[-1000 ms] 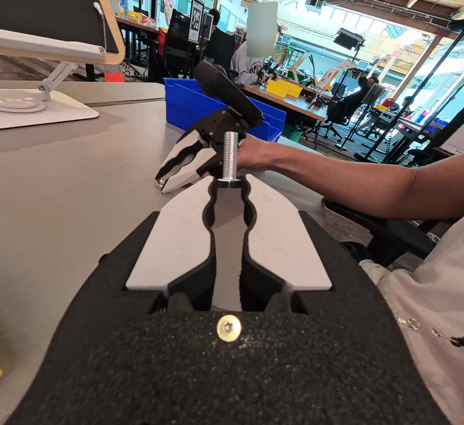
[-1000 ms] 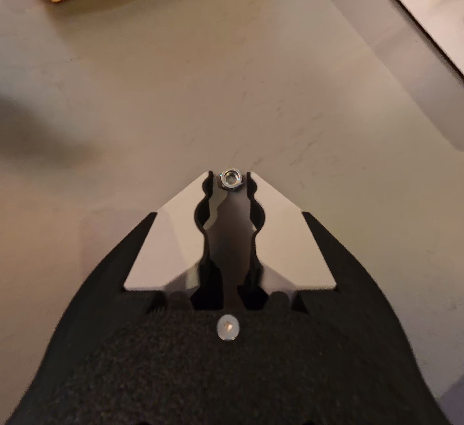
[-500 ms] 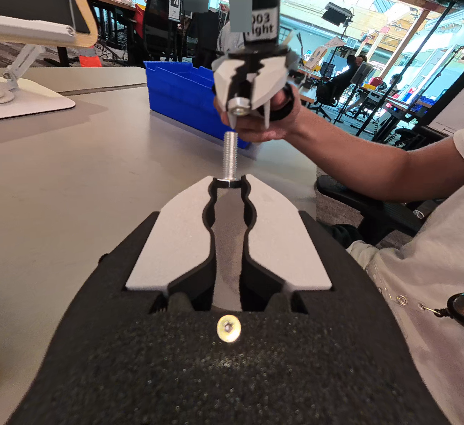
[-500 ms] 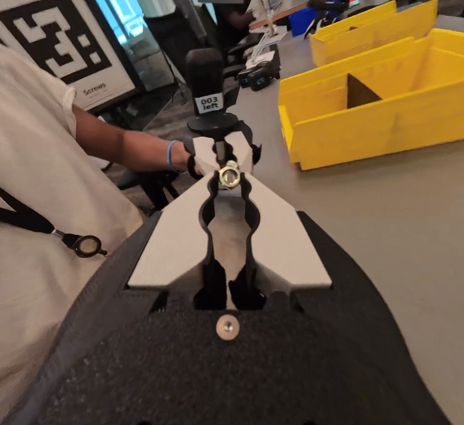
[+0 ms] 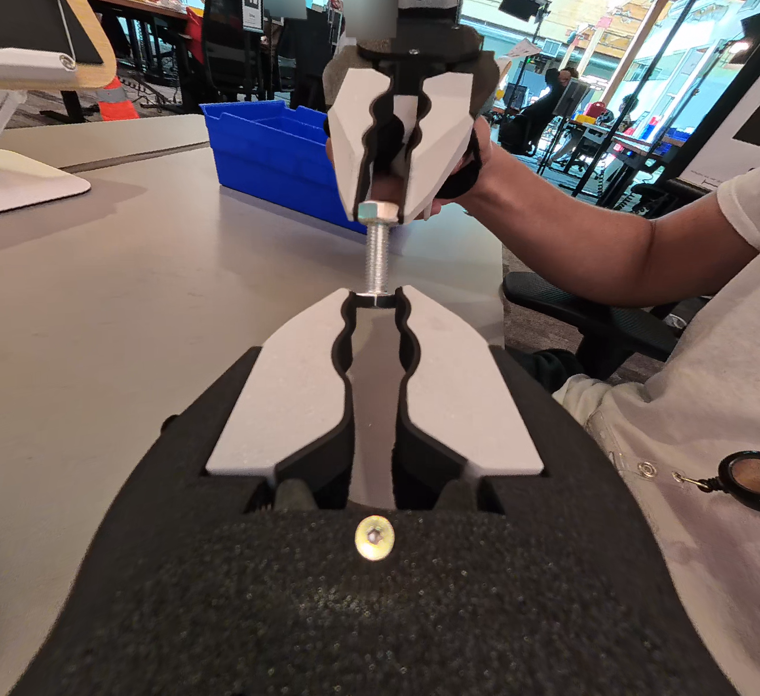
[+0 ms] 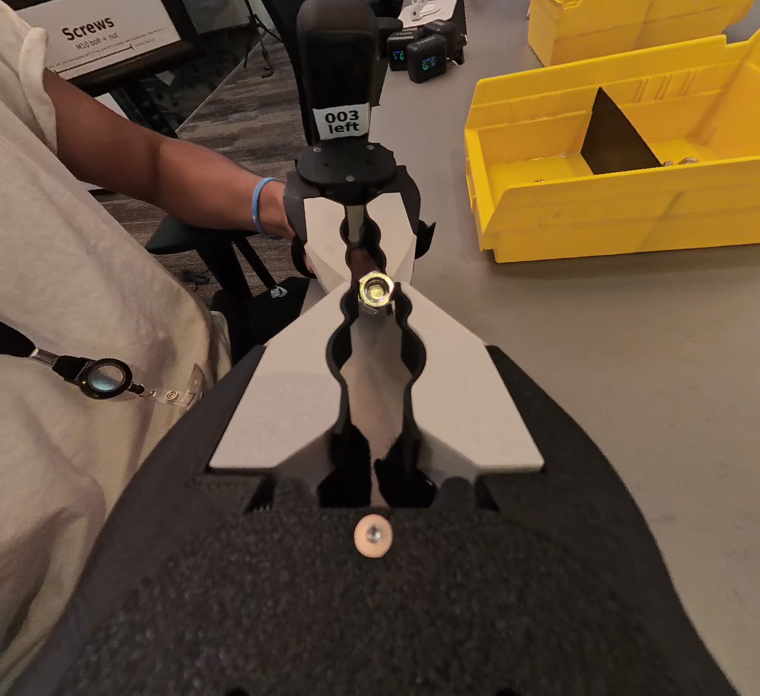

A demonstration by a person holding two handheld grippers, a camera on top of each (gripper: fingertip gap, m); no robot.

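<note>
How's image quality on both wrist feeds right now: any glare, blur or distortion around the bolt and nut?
Left wrist view: bright daylight behind, bolt sharp, wide-angle bending at the edges, grey patches up top. Right wrist view: dimmer and warmer, the nut glints with a bright spot, yellow bin clear, edges stretched.

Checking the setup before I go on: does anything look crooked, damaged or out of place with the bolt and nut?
Nothing stands out. The bolt stands straight in the left gripper, the hex nut meeting its tip squarely.
</note>
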